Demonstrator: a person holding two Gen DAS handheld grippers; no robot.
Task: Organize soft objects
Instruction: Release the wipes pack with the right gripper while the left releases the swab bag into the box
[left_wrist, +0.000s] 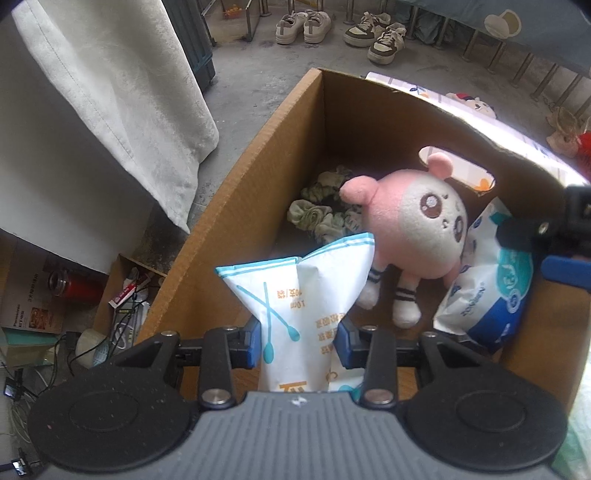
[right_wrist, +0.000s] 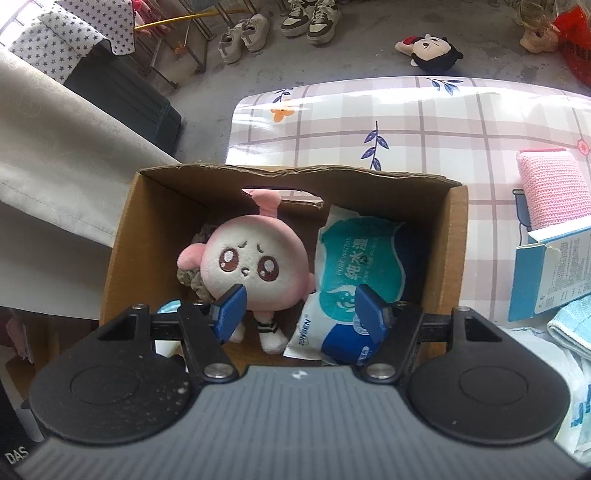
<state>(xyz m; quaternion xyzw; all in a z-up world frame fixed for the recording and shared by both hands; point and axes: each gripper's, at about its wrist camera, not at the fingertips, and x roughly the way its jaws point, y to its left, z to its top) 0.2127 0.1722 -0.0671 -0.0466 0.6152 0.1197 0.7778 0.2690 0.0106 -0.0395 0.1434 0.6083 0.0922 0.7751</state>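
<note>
A cardboard box holds a pink plush doll, a blue-and-white wet-wipes pack and green scrunchies. My left gripper is shut on a white-and-blue cotton-swab bag, held over the box's near end. My right gripper is open and empty above the box, over the doll's legs and the wipes pack. Its blue finger also shows at the right edge of the left wrist view.
The box stands on a table with a checked floral cloth. A pink cloth, a blue carton and a light blue towel lie to the right. Shoes and a plush toy lie on the floor. A white curtain hangs at left.
</note>
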